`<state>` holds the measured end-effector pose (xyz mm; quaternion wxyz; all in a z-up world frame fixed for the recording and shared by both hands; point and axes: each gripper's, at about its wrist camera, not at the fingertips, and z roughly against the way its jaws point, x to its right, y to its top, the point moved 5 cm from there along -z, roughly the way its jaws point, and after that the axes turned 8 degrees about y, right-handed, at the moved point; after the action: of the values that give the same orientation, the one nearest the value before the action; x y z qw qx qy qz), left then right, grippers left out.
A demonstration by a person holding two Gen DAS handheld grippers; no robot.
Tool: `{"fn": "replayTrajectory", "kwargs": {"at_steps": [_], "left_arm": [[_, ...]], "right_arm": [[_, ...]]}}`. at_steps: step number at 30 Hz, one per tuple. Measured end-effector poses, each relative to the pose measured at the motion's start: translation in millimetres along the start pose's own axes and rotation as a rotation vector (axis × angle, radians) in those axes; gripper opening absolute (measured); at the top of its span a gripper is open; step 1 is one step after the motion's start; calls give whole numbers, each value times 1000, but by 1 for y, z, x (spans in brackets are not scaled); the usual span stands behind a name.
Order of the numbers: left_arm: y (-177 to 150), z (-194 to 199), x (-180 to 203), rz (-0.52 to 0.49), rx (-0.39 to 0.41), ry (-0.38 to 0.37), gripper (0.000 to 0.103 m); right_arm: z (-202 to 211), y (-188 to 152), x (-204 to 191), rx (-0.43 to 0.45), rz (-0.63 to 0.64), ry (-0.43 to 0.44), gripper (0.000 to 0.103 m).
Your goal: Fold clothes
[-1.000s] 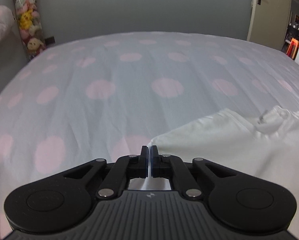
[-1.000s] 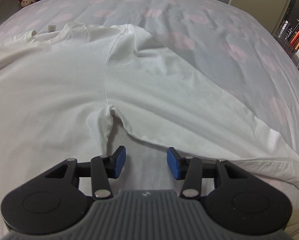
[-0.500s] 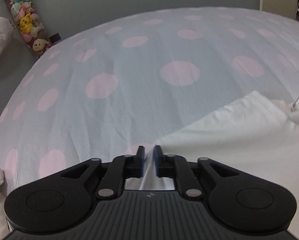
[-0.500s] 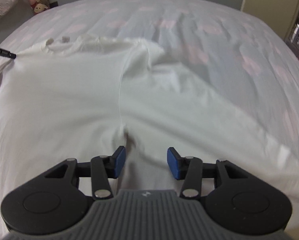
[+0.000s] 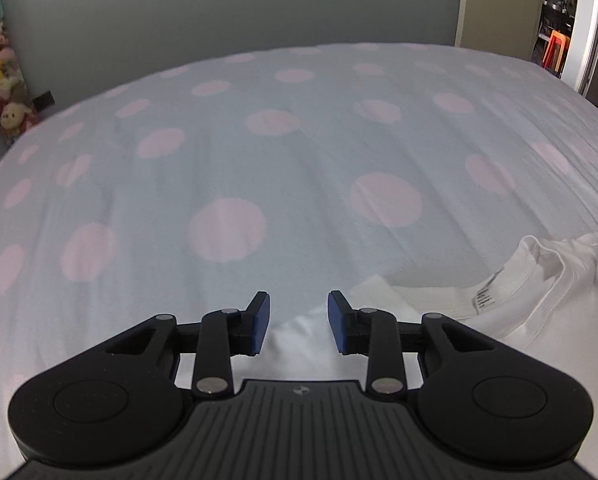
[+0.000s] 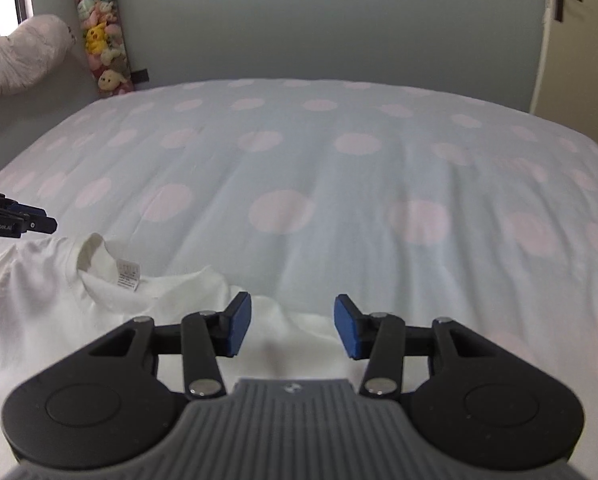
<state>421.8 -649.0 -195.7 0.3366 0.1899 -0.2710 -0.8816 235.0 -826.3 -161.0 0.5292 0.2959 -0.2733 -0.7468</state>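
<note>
A white T-shirt (image 5: 539, 320) lies flat on the bed, collar and label (image 5: 485, 296) toward the far side. My left gripper (image 5: 298, 322) is open and empty, above the shirt's left shoulder edge. In the right wrist view the shirt (image 6: 51, 308) fills the lower left, with its collar label (image 6: 127, 276) showing. My right gripper (image 6: 293, 328) is open and empty, above the shirt's right shoulder edge. The left gripper (image 6: 39, 222) also shows at the left edge of the right wrist view.
The bed has a pale blue cover with pink dots (image 6: 339, 184). A hanging column of plush toys (image 6: 103, 36) and a pale pillow (image 6: 15, 60) are at the far left. A door (image 6: 571, 40) stands at the far right.
My left gripper has opened and let go of the shirt edge. Both grippers have tilted up toward the far side of the bed; the right has moved up to the shoulder.
</note>
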Motion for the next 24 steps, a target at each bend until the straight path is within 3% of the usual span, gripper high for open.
{"fn": "replayTrajectory", "kwargs": {"at_steps": [3, 9, 11, 12, 13, 15, 16, 19, 23, 24], "left_arm": [[-6, -12, 14, 3, -25, -9, 30], [-15, -25, 31, -86, -31, 50, 31], [-13, -26, 33, -85, -21, 59, 37], [-12, -26, 35, -82, -17, 58, 36], [-12, -25, 38, -84, -13, 51, 30], [-14, -22, 44, -95, 5, 20, 7], [-15, -20, 47, -103, 15, 23, 6], [-16, -12, 50, -118, 68, 43, 4], [-4, 0, 40, -53, 134, 70, 1], [-1, 1, 38, -42, 136, 78, 1]], "right_arm": [[-34, 1, -15, -25, 15, 22, 49], [-79, -2, -38, -94, 120, 21, 50], [-83, -1, -42, -92, 134, 22, 49], [-85, 0, -44, -91, 140, 24, 48], [-85, 0, -46, -92, 141, 38, 38], [-84, 0, -51, -91, 169, 54, 20], [-82, -1, -54, -89, 195, 57, 14], [-70, 1, -58, -36, 234, 35, 12], [-53, 8, -56, 67, 244, -28, 12], [-55, 9, -55, 58, 239, -35, 12]]}}
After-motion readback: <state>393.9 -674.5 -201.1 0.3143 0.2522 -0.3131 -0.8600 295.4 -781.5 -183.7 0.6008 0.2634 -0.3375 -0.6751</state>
